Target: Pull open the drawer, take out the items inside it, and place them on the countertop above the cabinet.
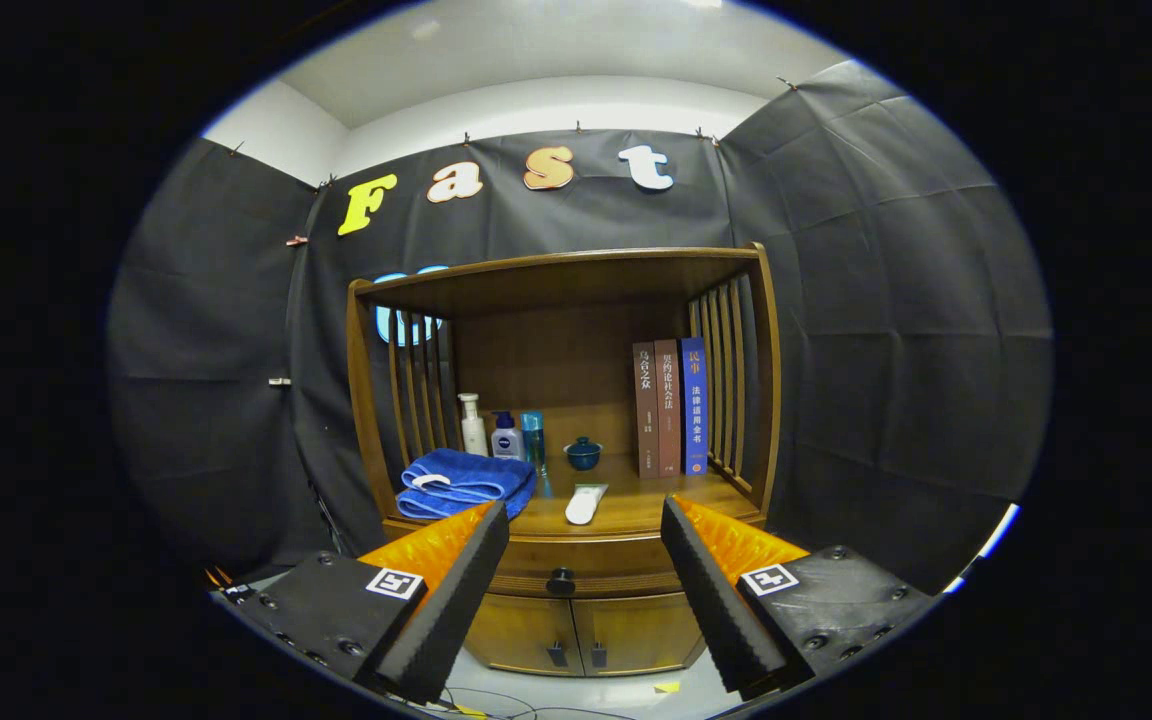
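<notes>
A wooden cabinet (576,300) stands ahead against the booth wall. Its drawer (576,560) is closed, with a round dark knob (561,580) that sits between and a little beyond my fingers. My gripper (584,515) is open, nothing between its fingers, some distance short of the drawer front. On the countertop (626,500) lie a folded blue towel (464,482) at the left and a white tube (585,503) near the front middle.
Further back on the countertop stand a white pump bottle (473,424), a blue-capped lotion bottle (507,437), a teal bottle (533,440), a small blue lidded cup (583,454) and three upright books (671,408). Two lower doors (581,632) sit under the drawer. Cables lie on the floor.
</notes>
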The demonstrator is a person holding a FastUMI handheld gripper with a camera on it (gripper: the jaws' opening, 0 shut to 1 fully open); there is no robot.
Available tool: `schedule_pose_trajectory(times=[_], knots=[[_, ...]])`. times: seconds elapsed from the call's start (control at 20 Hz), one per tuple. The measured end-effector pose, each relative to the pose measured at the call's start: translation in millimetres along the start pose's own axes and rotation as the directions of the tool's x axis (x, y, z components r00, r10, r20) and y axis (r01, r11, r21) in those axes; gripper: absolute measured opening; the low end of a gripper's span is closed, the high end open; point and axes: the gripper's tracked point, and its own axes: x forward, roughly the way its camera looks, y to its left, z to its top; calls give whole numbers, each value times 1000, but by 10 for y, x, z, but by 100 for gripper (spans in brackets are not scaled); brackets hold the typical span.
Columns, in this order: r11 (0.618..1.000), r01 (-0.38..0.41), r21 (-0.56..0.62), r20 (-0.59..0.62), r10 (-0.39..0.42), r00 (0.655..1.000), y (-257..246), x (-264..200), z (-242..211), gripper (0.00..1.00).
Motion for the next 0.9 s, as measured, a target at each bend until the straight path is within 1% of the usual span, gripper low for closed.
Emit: schedule_pose_trajectory(times=[0.35,0.65,0.9], knots=[[999,10,44,1,-10,1000,-65,8,-11,99],[1000,8,11,-1,-8,1000,-11,26,4,99],[1000,4,18,-5,-4,1000,8,38,-7,99]])
